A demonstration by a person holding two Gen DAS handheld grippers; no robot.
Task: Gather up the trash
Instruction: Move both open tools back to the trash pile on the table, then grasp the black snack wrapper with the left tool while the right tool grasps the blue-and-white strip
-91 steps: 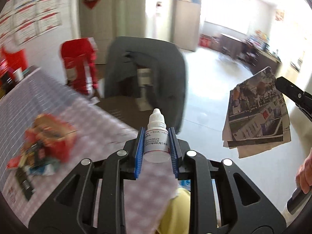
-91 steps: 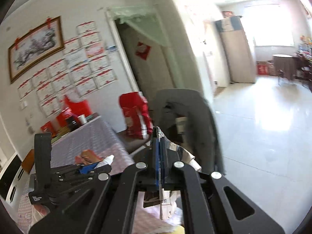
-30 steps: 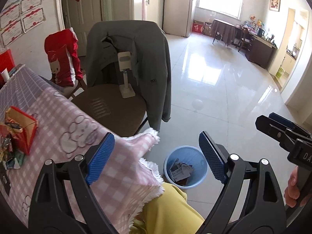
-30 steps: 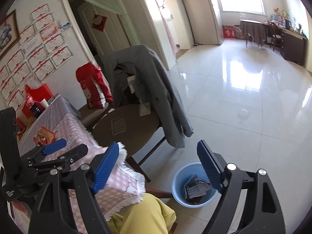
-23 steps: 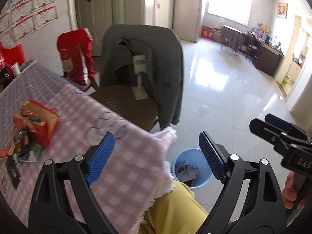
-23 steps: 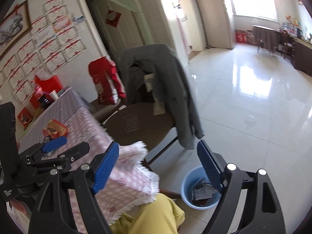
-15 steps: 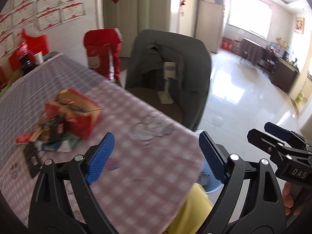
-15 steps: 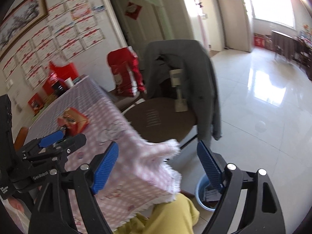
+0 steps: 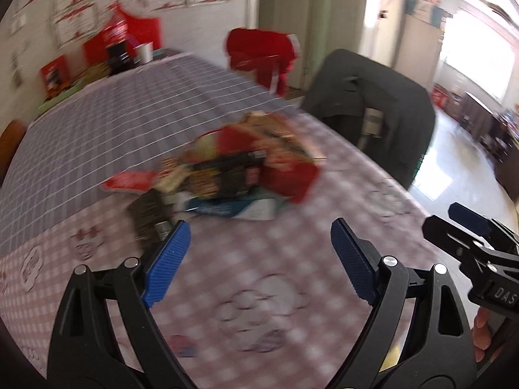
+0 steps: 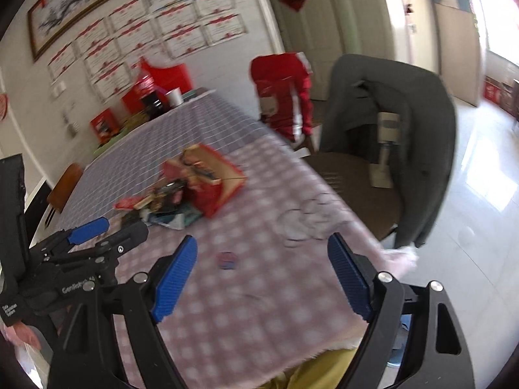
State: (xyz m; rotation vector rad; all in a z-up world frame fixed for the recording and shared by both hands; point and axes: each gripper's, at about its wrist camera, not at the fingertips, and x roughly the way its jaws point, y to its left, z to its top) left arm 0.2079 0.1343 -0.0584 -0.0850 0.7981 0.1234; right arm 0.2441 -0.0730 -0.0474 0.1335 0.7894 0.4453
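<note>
A pile of trash (image 9: pixel 214 178) lies on the checked tablecloth (image 9: pixel 275 275): dark wrappers, a blue and white packet and a torn red box (image 9: pixel 288 175). My left gripper (image 9: pixel 259 259) hovers open and empty just short of the pile. In the right wrist view the pile (image 10: pixel 168 201) and red box (image 10: pixel 211 178) lie ahead to the left. My right gripper (image 10: pixel 262 275) is open and empty above the cloth. The left gripper (image 10: pixel 107 230) shows at its left, and the right gripper (image 9: pixel 470 236) shows at the left view's right edge. Both views are blurred.
A small round red-and-blue scrap (image 10: pixel 228 256) lies on the cloth near the right gripper. A chair draped with a grey jacket (image 10: pixel 389 113) stands off the table's right corner, with a red bag (image 10: pixel 282 90) behind it. Boxes and a cup (image 10: pixel 175 97) crowd the far end.
The small bottle and the newspaper held earlier are gone and both grippers stand open. Both views have swung left from the blue bin on the floor to the tabletop, so the pile is now central.
</note>
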